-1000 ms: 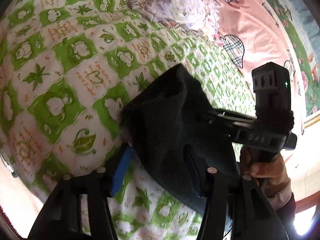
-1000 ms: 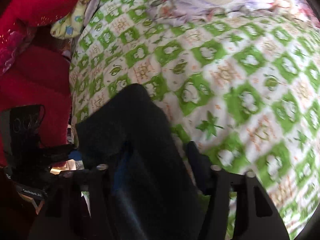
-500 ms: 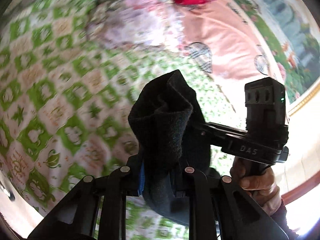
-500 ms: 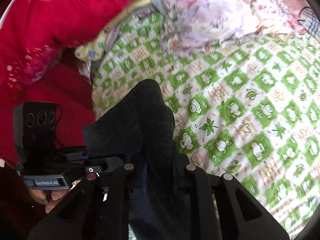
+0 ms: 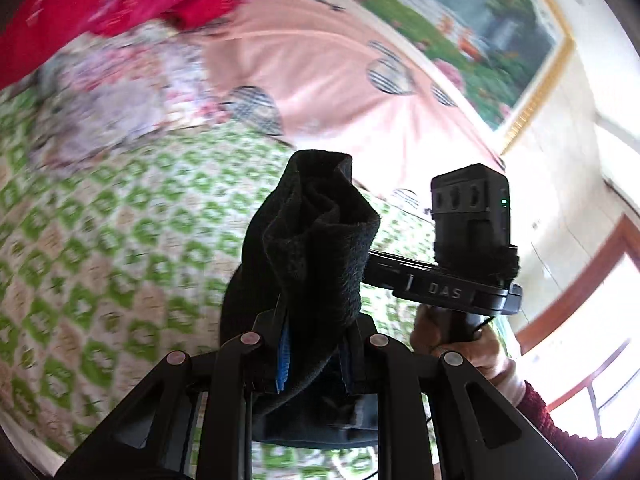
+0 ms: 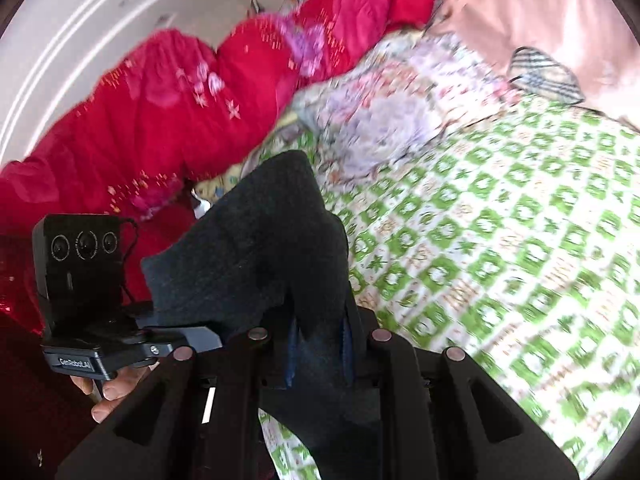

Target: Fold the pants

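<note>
— Closing jaws: has either hand-held gripper actually caught the black pants [image 5: 316, 248]?

— Both. The left hand-held gripper [image 5: 312, 354] and right hand-held gripper [image 6: 318, 354] have just clamped down, each pinching a bunched fold of cloth, which a second ago lay on the bed [image 5: 120, 240].

— And now?

— Lifted clear of the green-checked bedspread [image 6: 500, 240], cloth standing up between each pair of fingers, spanning both grippers. Likely carrying one end over for a fold.
</note>
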`<action>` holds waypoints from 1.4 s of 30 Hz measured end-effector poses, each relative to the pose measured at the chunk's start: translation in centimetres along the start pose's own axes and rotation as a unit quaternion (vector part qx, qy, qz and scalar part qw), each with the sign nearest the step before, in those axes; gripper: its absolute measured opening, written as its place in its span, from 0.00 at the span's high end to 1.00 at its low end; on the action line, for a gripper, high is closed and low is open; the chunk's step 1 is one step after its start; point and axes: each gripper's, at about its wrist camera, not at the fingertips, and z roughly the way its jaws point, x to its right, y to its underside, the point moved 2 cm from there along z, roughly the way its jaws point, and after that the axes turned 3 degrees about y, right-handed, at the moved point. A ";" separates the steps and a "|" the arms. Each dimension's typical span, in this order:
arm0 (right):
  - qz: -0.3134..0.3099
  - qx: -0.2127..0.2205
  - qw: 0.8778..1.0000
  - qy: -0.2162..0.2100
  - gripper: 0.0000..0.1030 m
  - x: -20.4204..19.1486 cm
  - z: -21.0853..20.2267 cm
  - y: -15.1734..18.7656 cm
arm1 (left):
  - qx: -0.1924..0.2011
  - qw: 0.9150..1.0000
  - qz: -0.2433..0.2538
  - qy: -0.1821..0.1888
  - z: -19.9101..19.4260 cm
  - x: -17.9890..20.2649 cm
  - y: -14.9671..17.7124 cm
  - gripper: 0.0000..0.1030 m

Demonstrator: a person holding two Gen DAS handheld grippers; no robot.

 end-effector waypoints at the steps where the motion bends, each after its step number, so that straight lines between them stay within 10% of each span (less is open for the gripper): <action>1: 0.003 0.008 1.000 0.002 0.81 0.3 -1.0 0.4 | -0.003 1.000 0.007 0.006 0.2 0.7 0.1 0.82; 25: 0.150 0.090 0.983 0.055 0.81 7.9 -11.8 14.5 | -0.147 0.975 0.153 0.072 11.6 12.9 10.2 0.82; 42: 0.237 0.090 0.944 0.210 0.74 9.4 -16.1 22.8 | -0.226 0.944 0.220 0.099 16.1 13.8 17.1 0.69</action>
